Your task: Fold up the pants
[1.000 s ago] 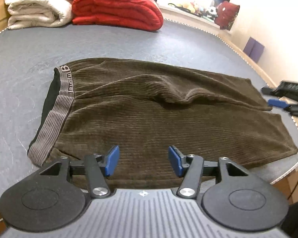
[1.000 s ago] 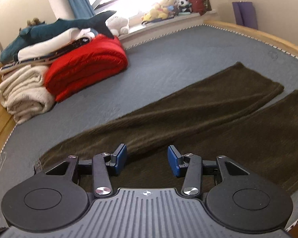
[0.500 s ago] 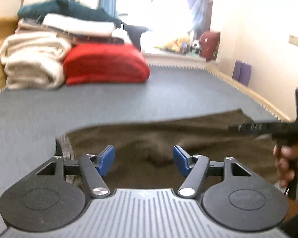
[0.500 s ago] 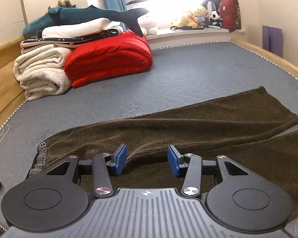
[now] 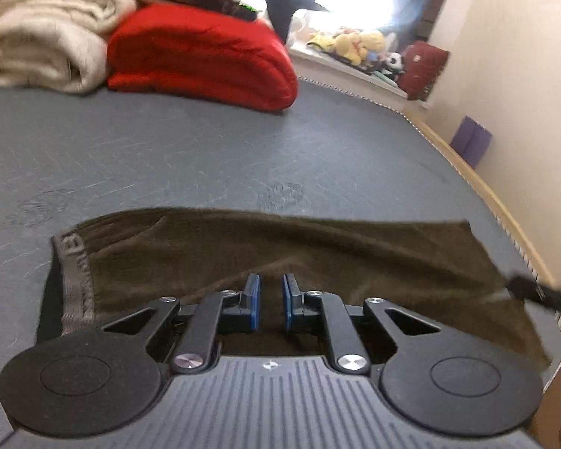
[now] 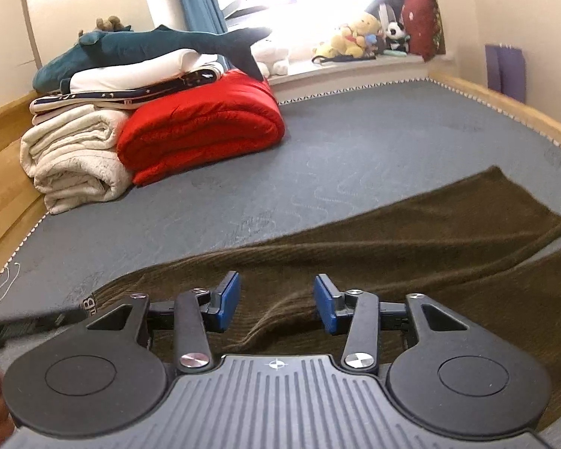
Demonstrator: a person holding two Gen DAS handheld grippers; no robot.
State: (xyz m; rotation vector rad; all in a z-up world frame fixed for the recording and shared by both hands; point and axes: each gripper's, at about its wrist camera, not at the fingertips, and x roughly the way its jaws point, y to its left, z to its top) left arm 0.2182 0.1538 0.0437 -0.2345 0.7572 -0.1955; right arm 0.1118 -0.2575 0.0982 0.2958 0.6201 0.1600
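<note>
Brown corduroy pants (image 5: 318,258) lie flat on the grey mattress (image 5: 205,157), grey waistband (image 5: 74,273) to the left and legs to the right. My left gripper (image 5: 271,299) hangs over the seat part. Its jaws are closing and a narrow gap is left between them. Brown cloth shows through that gap, with none visibly pinched. My right gripper (image 6: 276,301) hovers low over the pants (image 6: 411,247). It is closing too, still wide, and a raised wrinkle (image 6: 280,314) lies between its pads. Each gripper shows blurred at the edge of the other's view.
A red quilt (image 6: 205,131), cream blankets (image 6: 74,164) and a plush shark (image 6: 149,45) are stacked at the far end of the mattress. A wooden bed frame (image 6: 505,108) runs along the right edge. Soft toys (image 6: 355,41) sit on the windowsill.
My left gripper has swung across the pants and its jaws have come almost together. My right gripper has risen a little and narrowed slightly. The pants lie as before.
</note>
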